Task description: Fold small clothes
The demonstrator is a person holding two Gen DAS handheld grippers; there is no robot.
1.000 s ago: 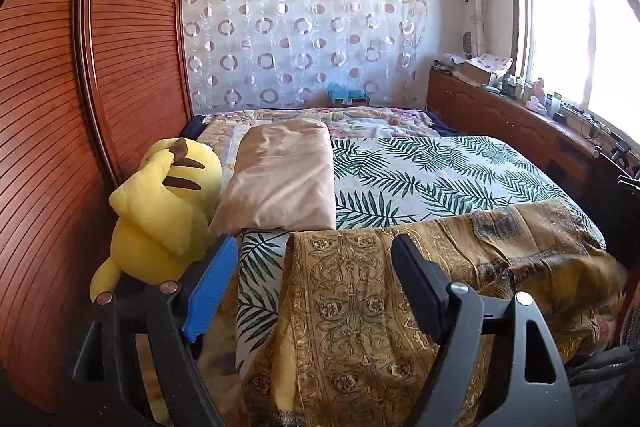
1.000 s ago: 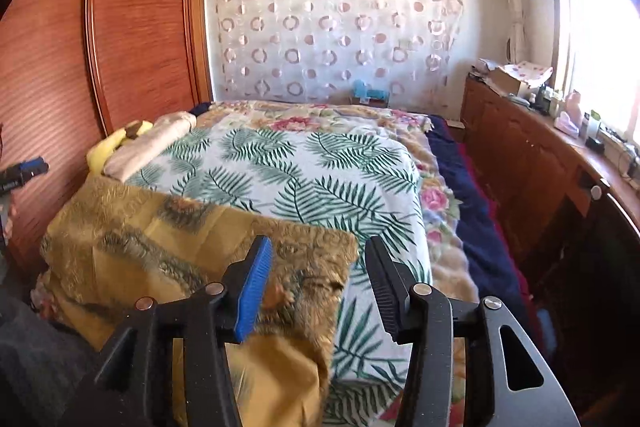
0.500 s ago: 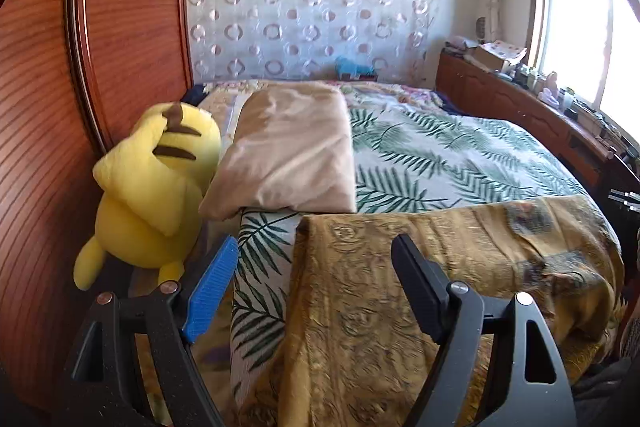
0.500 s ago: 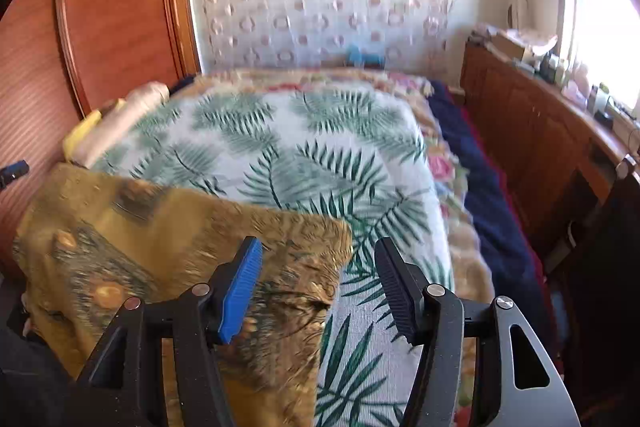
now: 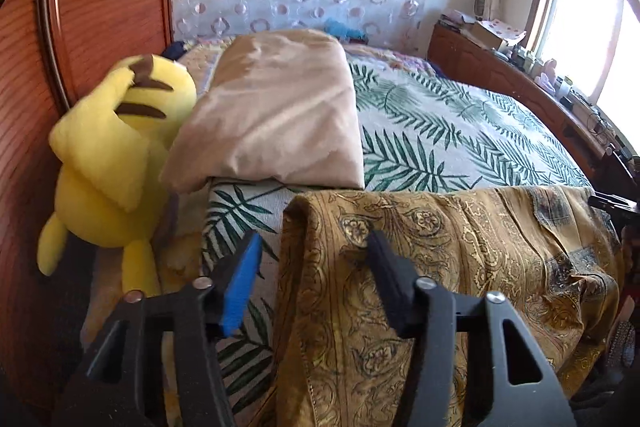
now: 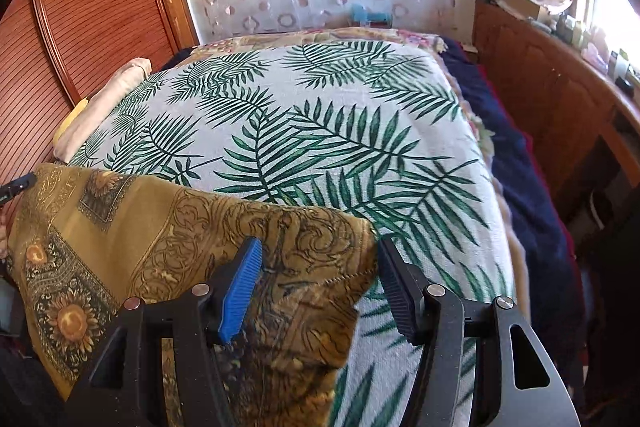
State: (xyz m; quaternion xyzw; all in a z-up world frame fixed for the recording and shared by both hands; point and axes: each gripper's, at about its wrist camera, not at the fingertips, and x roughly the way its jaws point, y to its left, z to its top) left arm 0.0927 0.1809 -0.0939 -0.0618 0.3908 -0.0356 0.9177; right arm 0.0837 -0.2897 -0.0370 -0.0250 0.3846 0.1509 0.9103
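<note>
Narrowing unclenched around the ochre cloth's (image 5: 460,247) corner, the left tool (image 5: 310,267) has dropped nearer — right tool (image 6: 318,273) too.

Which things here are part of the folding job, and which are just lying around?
Part of the job:
- patterned gold cloth
- left gripper, its jaws just been closing, astride the cloth's edge
- right gripper, open at the cloth's corner

Lying about:
- yellow plush toy
- beige pillow
- palm-leaf bedspread

Left black two-finger gripper (image 5: 310,267), jaws apart and just narrowing, tilts downward; right black two-finger gripper (image 6: 318,273) likewise tilts down, jaws parted
</note>
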